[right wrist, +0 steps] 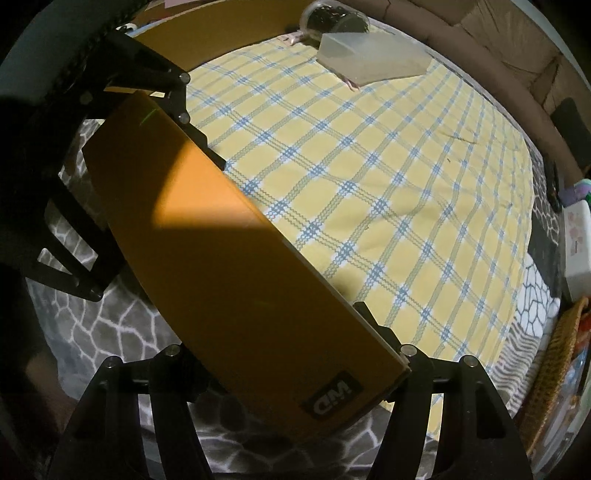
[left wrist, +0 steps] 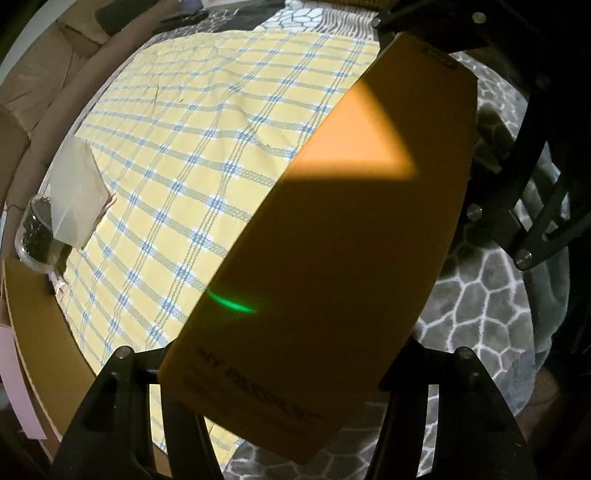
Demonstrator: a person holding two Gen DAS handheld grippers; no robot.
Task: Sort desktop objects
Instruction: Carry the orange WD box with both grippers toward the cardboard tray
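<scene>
One long orange-yellow box (left wrist: 332, 206), flat and rectangular, printed with dark lettering at one end and a dark logo patch at the other, held at both ends above the near edge of the bench, partly over the grey patterned rug (left wrist: 480, 302) beside it. Left gripper (left wrist: 280, 373): grasping the lettered end of the box, jaws set against its two long sides. Right gripper (right wrist: 295, 376): grasping the logo end likewise, jaws bearing on the box edges. Each gripper appears at the far end of the box in the other's view. A patch of sunlight falls across the middle of the box lid; the rest lies in shadow. Bench covered by a yellow checked cloth (right wrist: 369, 177) with blue and grey lines, largely bare. At the far edge of the cloth: one translucent plastic container (right wrist: 373, 59), and just beside it one clear jar (right wrist: 332, 18) of dark contents. One wicker basket (right wrist: 554, 369) stands off the cloth at the right-hand side of the right wrist view.
</scene>
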